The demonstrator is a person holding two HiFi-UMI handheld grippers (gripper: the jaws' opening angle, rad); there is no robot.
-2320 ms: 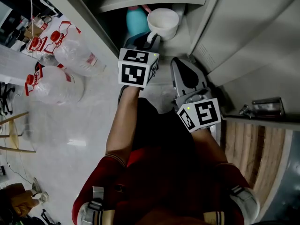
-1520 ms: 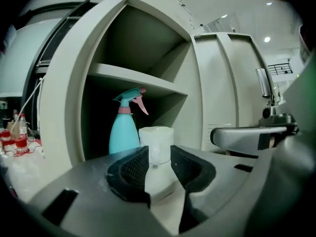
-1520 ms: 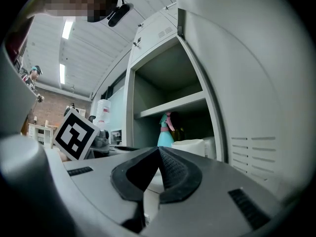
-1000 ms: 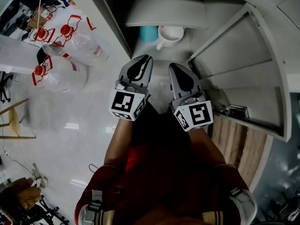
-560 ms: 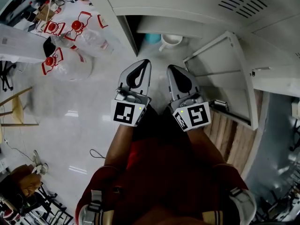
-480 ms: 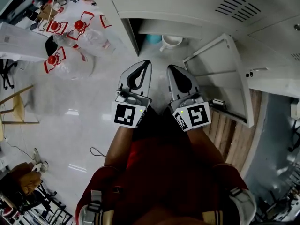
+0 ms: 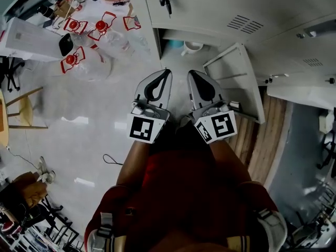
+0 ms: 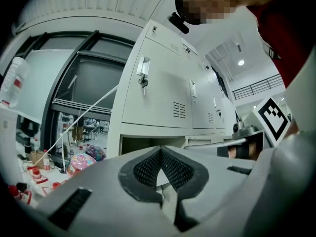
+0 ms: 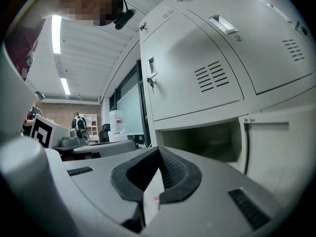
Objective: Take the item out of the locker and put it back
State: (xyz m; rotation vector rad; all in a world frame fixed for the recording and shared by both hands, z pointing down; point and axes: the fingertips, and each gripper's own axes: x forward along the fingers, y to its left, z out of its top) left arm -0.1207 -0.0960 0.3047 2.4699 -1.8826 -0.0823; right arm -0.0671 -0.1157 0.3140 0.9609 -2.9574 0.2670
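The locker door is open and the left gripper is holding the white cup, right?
Not quite. The locker door is open, but the left gripper holds nothing: the left gripper view shows its jaws shut together with nothing between them. The white cup sits inside the locker, as the head view shows.

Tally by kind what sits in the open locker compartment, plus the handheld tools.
White mug: 1
Teal item: 1
Tools: 2 (left tool, right tool, both shut, empty)
Total: 4
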